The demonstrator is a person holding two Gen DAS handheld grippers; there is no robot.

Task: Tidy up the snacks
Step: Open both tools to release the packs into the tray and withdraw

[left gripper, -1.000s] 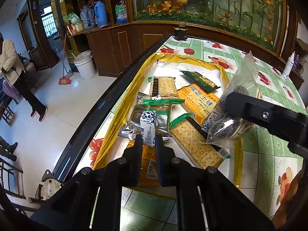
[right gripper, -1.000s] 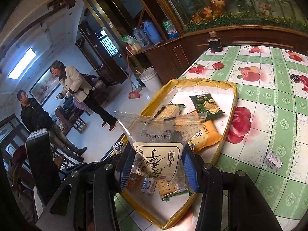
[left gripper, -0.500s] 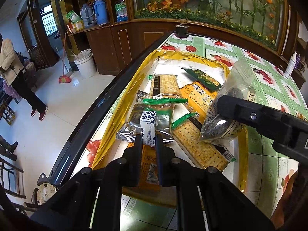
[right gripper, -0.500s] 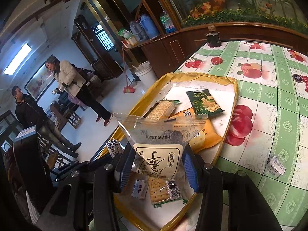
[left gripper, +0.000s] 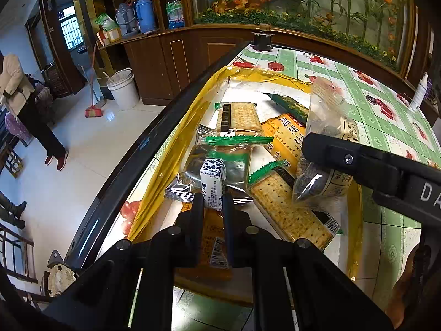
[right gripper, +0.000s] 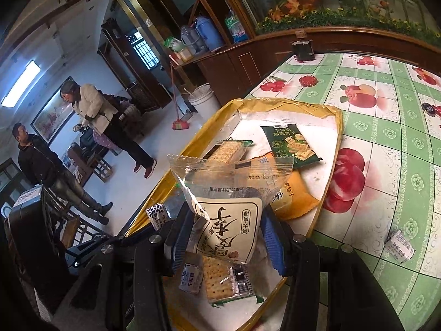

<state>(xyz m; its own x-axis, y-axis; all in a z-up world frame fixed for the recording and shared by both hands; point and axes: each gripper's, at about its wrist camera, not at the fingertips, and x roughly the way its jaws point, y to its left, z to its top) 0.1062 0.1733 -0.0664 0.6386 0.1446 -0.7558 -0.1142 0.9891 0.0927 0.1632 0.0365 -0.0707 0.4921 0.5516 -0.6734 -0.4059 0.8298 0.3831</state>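
Note:
My left gripper (left gripper: 211, 202) is shut on a small white candy with a black-spotted wrapper (left gripper: 211, 178), held above the near end of the yellow-rimmed tray (left gripper: 176, 149). My right gripper (right gripper: 224, 230) is shut on a clear bag of sunflower seeds (right gripper: 226, 207) and holds it over the same tray (right gripper: 330, 165). The seed bag also shows in the left wrist view (left gripper: 325, 138). In the tray lie cracker packs (left gripper: 292, 207), an orange pack (left gripper: 286, 138) and a dark green pack (right gripper: 289, 143).
A small white candy (right gripper: 399, 248) lies on the green fruit-patterned tablecloth (right gripper: 386, 138) right of the tray. A dark jar (right gripper: 303, 47) stands at the table's far edge. The table's dark left edge (left gripper: 154, 138) drops to the floor, where people stand.
My right gripper has carried the seed bag lower and further over the tray's near end. My left gripper holds the candy in almost the same place.

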